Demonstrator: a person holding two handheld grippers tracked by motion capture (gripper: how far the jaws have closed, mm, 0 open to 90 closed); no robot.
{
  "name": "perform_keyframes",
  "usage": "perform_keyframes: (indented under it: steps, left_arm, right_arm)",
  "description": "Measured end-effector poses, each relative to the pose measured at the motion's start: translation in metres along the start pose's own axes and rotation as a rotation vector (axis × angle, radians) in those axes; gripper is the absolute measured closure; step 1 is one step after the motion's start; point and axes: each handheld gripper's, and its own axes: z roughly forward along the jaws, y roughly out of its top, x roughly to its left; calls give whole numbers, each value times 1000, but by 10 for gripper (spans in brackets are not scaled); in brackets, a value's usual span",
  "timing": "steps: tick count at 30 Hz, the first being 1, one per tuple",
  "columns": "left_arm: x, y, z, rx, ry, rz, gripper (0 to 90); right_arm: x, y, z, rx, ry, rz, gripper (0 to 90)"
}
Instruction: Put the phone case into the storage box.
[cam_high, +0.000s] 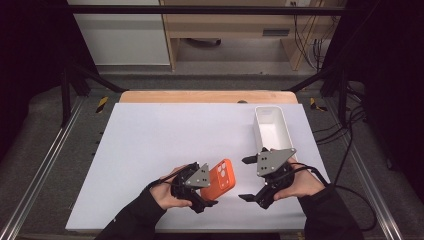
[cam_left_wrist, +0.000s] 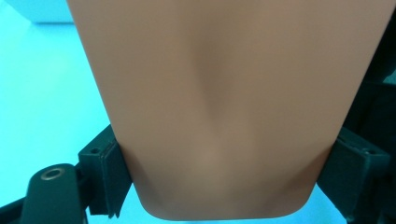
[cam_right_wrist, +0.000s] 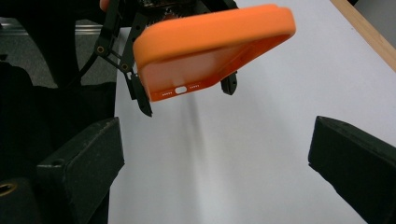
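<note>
The orange phone case (cam_high: 218, 180) sits between the fingers (cam_left_wrist: 105, 175) of the left gripper (cam_high: 206, 197), which squeeze its two long sides near one short end. The rest of the case sticks out past those fingers, lifted and tilted above the white worktop (cam_high: 165, 145). Seen from the right gripper view, its end with the small holes (cam_right_wrist: 180, 90) faces the right gripper (cam_high: 247, 178).

The case looks light and thin. It is probably soft and bendy, so a hard squeeze could fold it. Its skin looks smooth, so it might slip. The best place to take it seems to be across its two long edges, near the free end.

The right gripper has its fingers (cam_right_wrist: 79, 172) apart with nothing between them. They point toward the case, and it sits a little in front of them, not touching. Both hands rest low, near the front edge of the worktop. A white bin (cam_high: 287, 131) stands beyond the right fingers.
</note>
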Motion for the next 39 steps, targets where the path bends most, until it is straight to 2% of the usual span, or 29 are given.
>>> perform_keyframes:
  steps: [9,15,24,33,39]
  left_arm:
    - [0,-3,2,-24,-13,-3,155]
    - [-1,0,1,-50,-31,-3,154]
    - [-2,4,1,-62,-34,8,155]
    - [-5,6,6,-58,-46,22,155]
    - [-6,7,8,-72,-49,26,155]
  right_arm:
    - [1,1,8,-23,17,11,45]
    - [0,1,8,-48,28,16,54]
    - [0,3,11,-90,55,24,69]
    - [0,4,14,-103,76,21,75]
    - [1,3,17,-104,88,12,80]
